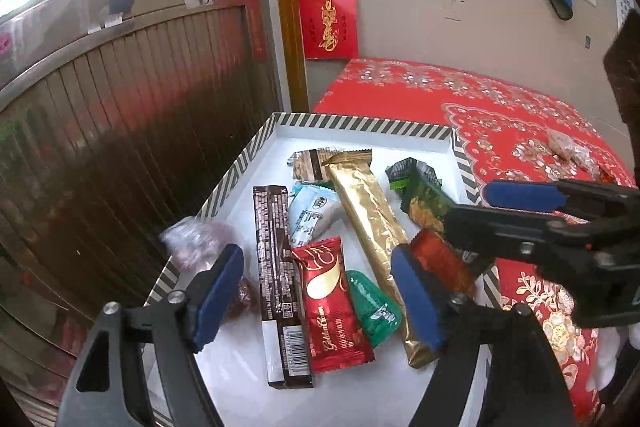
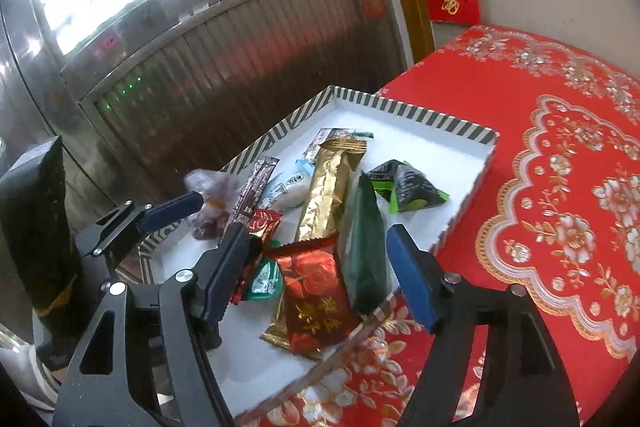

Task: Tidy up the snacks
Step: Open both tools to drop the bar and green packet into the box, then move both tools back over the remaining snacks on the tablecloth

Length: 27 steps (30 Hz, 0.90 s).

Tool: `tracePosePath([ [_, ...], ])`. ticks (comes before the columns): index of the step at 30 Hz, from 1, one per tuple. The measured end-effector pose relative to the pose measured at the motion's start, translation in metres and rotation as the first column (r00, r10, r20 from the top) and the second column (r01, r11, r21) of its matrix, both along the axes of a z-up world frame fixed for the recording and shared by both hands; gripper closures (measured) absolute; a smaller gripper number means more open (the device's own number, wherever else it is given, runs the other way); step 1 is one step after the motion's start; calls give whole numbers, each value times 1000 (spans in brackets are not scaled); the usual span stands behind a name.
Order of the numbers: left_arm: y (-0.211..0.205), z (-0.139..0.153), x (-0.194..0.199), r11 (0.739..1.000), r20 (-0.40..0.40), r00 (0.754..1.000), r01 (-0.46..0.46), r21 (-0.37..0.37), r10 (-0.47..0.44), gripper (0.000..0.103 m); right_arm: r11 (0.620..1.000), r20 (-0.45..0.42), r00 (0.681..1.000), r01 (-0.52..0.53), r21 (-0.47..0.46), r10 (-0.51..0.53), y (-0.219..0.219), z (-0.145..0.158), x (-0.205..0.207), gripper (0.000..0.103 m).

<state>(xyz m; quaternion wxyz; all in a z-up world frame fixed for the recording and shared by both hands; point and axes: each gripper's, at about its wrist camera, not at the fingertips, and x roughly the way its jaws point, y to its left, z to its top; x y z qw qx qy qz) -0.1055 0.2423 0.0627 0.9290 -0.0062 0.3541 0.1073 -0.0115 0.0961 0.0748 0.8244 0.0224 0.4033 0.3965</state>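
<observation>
Snacks piled inside striped-rim white box [image 1: 352, 125] on red floral tablecloth [image 1: 520, 115]: gold bar [image 1: 368, 211], brown chocolate bar [image 1: 276, 267], red Golden Crown pack [image 1: 332, 303]. Left gripper [image 1: 320, 299] spread wide above them, holding nothing. Right gripper [image 2: 316, 275] likewise released, fingers straddling upright green pouch [image 2: 362, 247] and red pack [image 2: 316, 291].

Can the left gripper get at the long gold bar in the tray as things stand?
Probably yes: the left gripper is open above the tray, and the gold bar lies on top, though the right gripper crowds its right side.
</observation>
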Motion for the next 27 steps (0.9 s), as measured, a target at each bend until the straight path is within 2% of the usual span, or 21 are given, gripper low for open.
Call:
tracePosePath([
  [7,-16,8,1,1000,20,999,26,8,-26,22,998,-11,998,60,-6,-60,-33,2,-1,31],
  [15,-52,19,12,994,36,994,106,4,-106,17,986,-18,986,164,-42,-165,-93,-4,-7,31],
  [20,-85,19,21,986,33,985,167,-14,-167,16,967,-38,967,248,-61,-251,-137,-14,-8,31],
  [27,-138,16,40,961,-6,962,274,-22,-275,15,932,-50,934,346,-103,-353,-196,-25,-5,31],
])
